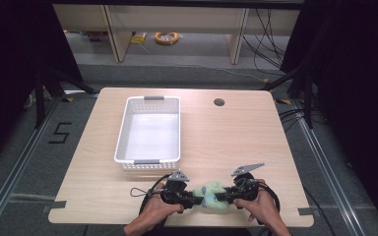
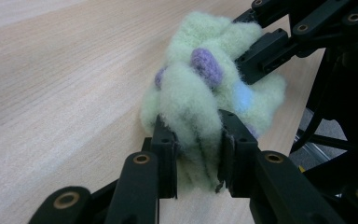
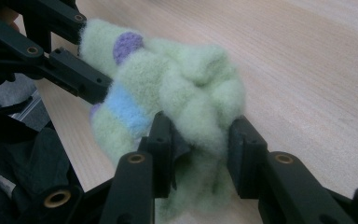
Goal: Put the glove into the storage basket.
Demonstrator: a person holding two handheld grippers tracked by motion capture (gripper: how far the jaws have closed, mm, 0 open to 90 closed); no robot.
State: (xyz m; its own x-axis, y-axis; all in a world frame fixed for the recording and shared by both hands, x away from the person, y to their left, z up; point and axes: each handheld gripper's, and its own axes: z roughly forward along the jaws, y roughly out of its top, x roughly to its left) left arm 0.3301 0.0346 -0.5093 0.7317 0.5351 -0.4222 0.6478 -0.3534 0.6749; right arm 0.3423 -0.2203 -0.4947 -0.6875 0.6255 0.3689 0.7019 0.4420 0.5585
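Observation:
A fluffy pale green sock (image 1: 212, 195) with purple and blue spots lies bunched at the table's front edge. My left gripper (image 1: 198, 200) pinches its left end and my right gripper (image 1: 221, 197) pinches its right end, the two facing each other. In the left gripper view the sock (image 2: 205, 93) is squeezed between my jaws (image 2: 198, 149), with the other gripper's jaws on its far side. The right gripper view shows the sock (image 3: 177, 98) clamped between my jaws (image 3: 200, 149) as well.
A white plastic basket (image 1: 148, 132) stands empty on the wooden table (image 1: 226, 132), behind and left of the grippers. A round cable hole (image 1: 219, 102) sits near the far edge. Bare tabletop stretches to the right of the basket.

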